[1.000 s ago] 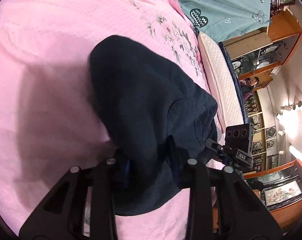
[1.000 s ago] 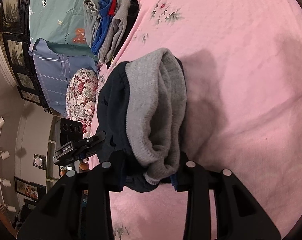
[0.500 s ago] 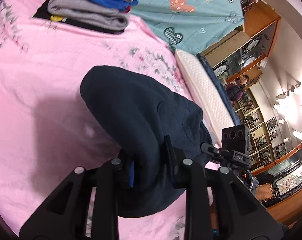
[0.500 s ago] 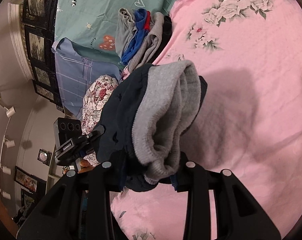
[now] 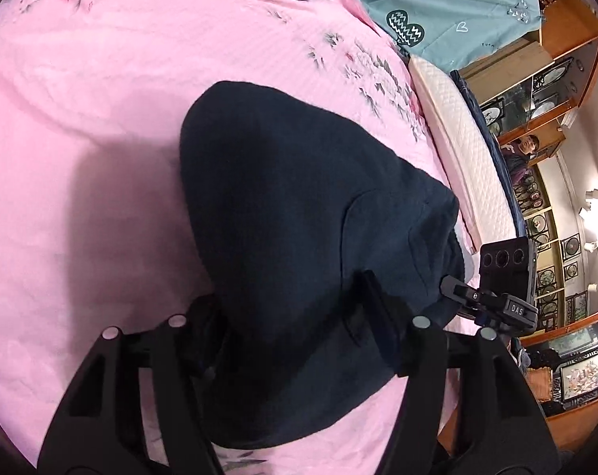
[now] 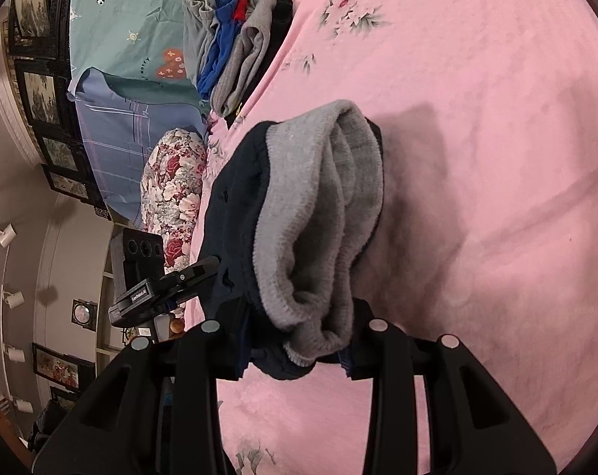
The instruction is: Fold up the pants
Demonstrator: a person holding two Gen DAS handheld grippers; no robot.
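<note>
pants (image 5: 299, 245) of dark navy with grey lining are held up over the pink bed (image 5: 101, 118), pinched by the left tongs (image 5: 295, 316) and by the right tongs (image 6: 299, 340) at the grey waistband (image 6: 318, 213).

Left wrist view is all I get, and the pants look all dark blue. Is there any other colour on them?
Observer: Yes. The right wrist view shows the pants have a grey lining turned outward.
Operator: Is the other tool holding them too?
Observer: Yes, the right tool is shut on that grey lining.
Operator: What's in the clothes pile?
Observer: The clothes pile has a blue piece with red between grey ones.
</note>
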